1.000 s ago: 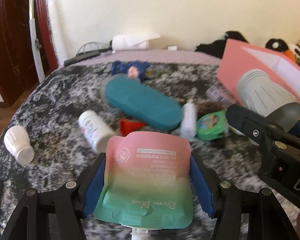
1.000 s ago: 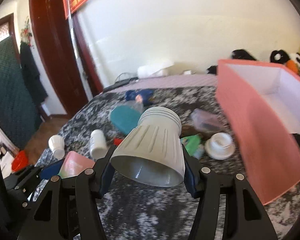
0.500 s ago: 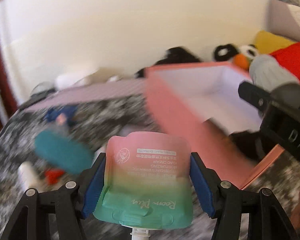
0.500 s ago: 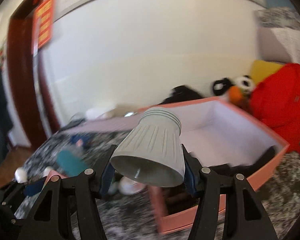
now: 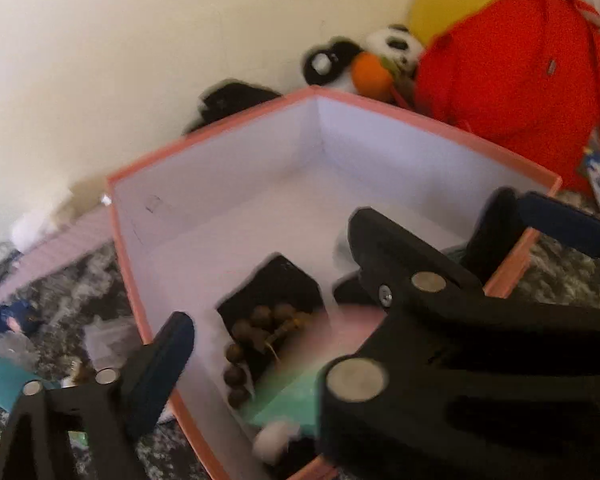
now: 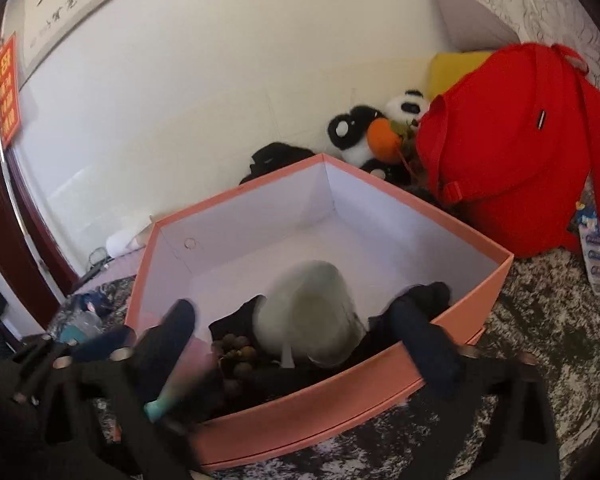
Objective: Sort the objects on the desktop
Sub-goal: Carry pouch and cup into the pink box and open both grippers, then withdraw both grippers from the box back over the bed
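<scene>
In the left wrist view, the left gripper (image 5: pixel 260 344) is held over the pink box (image 5: pixel 204 148) with jaws opening, so the blurred pink-green pouch (image 5: pixel 300 376) is released inside. In the right wrist view, the right gripper (image 6: pixel 300 320) is opening too; the grey cup (image 6: pixel 312 312), touched by neither pad, is dropped into the box for sorting.

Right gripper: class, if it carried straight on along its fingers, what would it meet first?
Most likely the blurred white cup between its opening jaws, apparently loose inside the pink box; depth is uncertain.

No text can be read with certainty: the scroll (image 6: pixel 80 4) on the wall shows large black brush characters and the red sign (image 6: pixel 7 90) shows yellow characters, both too blurred.
</scene>
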A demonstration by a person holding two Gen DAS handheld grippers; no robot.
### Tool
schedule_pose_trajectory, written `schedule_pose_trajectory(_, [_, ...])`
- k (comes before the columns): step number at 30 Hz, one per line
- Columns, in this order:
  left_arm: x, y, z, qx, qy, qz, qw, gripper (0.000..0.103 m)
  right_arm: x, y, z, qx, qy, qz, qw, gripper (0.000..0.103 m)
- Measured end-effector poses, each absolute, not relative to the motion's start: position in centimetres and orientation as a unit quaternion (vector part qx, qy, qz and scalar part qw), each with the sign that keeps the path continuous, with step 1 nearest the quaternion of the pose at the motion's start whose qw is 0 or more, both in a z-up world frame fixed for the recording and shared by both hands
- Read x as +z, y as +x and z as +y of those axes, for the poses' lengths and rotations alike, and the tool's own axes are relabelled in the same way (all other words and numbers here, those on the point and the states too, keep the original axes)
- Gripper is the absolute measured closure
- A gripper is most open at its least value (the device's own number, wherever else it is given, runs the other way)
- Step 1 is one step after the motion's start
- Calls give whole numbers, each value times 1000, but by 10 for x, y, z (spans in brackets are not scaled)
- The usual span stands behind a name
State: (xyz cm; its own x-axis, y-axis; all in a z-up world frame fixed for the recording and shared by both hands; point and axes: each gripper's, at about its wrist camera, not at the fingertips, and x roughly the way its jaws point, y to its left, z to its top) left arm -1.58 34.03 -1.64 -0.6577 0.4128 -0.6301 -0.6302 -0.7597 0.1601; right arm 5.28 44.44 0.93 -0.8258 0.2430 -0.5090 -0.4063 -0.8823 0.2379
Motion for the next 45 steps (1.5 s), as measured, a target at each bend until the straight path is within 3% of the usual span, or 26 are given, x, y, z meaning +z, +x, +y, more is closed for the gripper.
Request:
schedule_pose_trajectory(3, [-17,-21,338,898,-293,179,276,3,14,59,445,943,-225,173,172,0])
schedule_pose_trajectory(8, [-3,-13,316,909,-286,162,256,4,14,68,461,935,-205,245,155,0])
schedule_pose_trajectory(17, [-6,19,221,918,-311,149,195,4,21,77,454,929,-177,304,115,0])
schedule_pose_trajectory(36, [-59,-44,25,927,-369,59,42,4,24,10,285,959,-220,177,23,0])
schedule_pose_trajectory(45, [-50,-88,-75,932,-352,32,-77,4,-12,-59,193,934,-284,206,-73,1])
